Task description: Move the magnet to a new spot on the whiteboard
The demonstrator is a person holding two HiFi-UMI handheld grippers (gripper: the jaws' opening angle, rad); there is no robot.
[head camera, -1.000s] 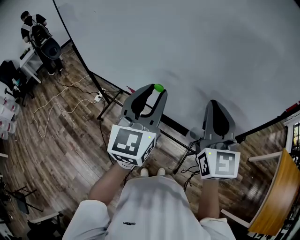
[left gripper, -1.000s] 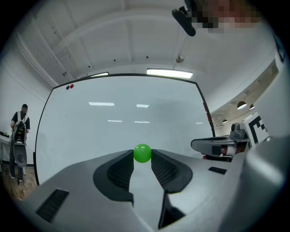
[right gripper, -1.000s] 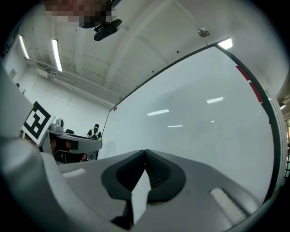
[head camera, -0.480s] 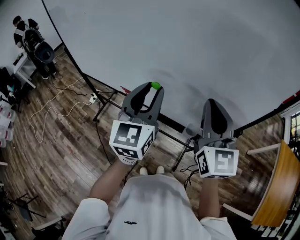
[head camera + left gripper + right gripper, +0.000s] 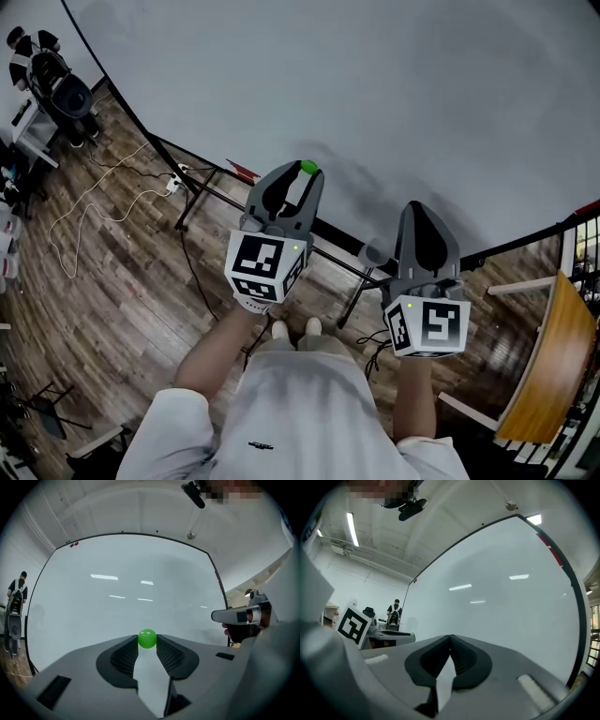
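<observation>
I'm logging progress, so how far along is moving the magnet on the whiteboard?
Done: the left gripper is clamped on the green magnet at its jaw tips. In hand: it holds the magnet in front of the whiteboard; whether it touches the board I cannot tell. Left: set it at the new spot and let go. The right gripper is shut and empty.

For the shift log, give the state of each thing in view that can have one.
left tool, shut on the green magnet.
right tool, shut, empty.
green magnet, gripped at the left tool's tips; contact with the whiteboard unclear.
whiteboard, upright, no writing visible.
</observation>
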